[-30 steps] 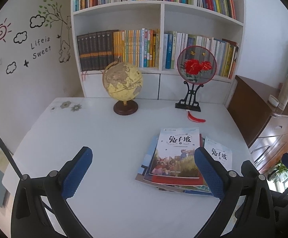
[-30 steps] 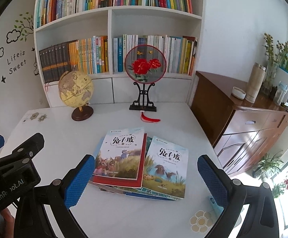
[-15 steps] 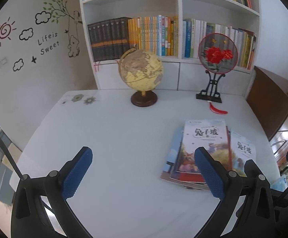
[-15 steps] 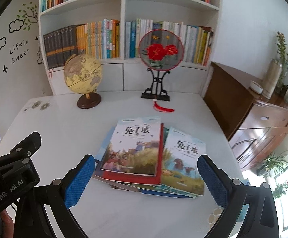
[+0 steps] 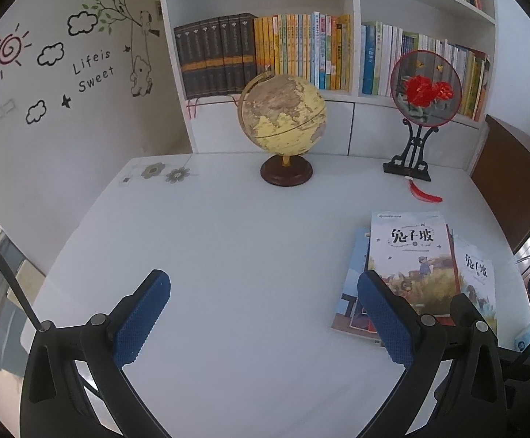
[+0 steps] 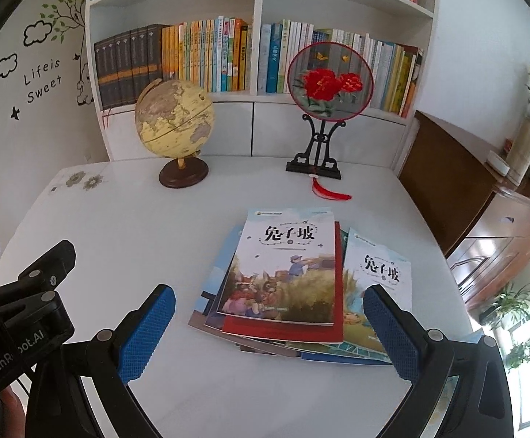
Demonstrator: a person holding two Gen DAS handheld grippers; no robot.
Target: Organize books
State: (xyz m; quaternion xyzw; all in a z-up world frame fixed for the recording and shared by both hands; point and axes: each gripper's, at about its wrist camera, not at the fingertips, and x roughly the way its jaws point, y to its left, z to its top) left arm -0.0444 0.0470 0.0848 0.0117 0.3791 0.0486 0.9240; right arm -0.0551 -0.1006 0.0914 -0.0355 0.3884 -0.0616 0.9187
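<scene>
A yellow globe (image 5: pixel 283 113) on a dark round base stood at the upper centre of the frame, on the white table (image 5: pixel 228 255). To its right stood a round red-flowered fan (image 5: pixel 425 89) on a black stand, a red tassel (image 5: pixel 423 193) lying on the table just below it. Wall stickers reading "Lifeis Sweet" (image 5: pixel 93 69) filled the upper left. A brown wooden cabinet (image 6: pixel 484 211) occupied the right edge.

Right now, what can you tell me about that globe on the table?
The globe is a yellowish, antique-style ball with brownish land masses, held tilted in a curved brass-coloured arc on a short stem. Its round dark wooden-looking base rests on the white table, near the bookshelf. Nothing else touches it.
</scene>
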